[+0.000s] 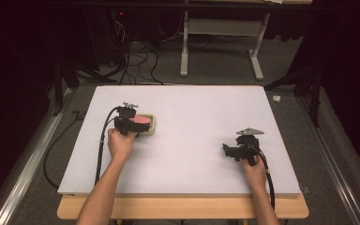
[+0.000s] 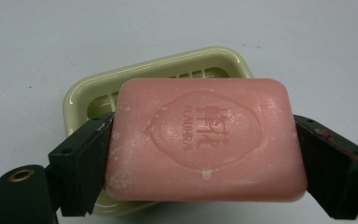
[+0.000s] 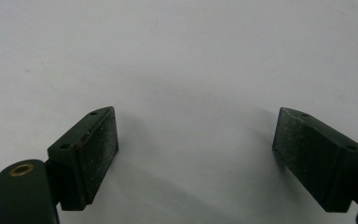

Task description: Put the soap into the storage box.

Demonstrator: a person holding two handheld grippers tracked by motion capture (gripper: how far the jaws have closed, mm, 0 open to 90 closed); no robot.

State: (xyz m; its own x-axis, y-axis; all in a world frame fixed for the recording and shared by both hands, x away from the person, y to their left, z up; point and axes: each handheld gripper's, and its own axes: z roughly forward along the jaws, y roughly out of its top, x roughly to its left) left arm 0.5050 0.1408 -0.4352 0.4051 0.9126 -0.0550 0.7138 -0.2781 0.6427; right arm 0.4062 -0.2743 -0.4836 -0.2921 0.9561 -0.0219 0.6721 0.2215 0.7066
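Observation:
A pink bar of soap with a stamped oval mark is clamped between the two black jaws of my left gripper, which press on its short ends. It hangs just above a pale yellow-green soap dish whose ribbed floor shows behind it. From above, the left gripper holds the soap over the dish at the table's left. My right gripper stands open over bare white tabletop, with nothing between its jaws; it rests at the right.
The white table top lies on a wooden board with its front edge near the person. Cables trail from both grippers. Beyond the far edge are a white metal frame, floor cables and dark stands.

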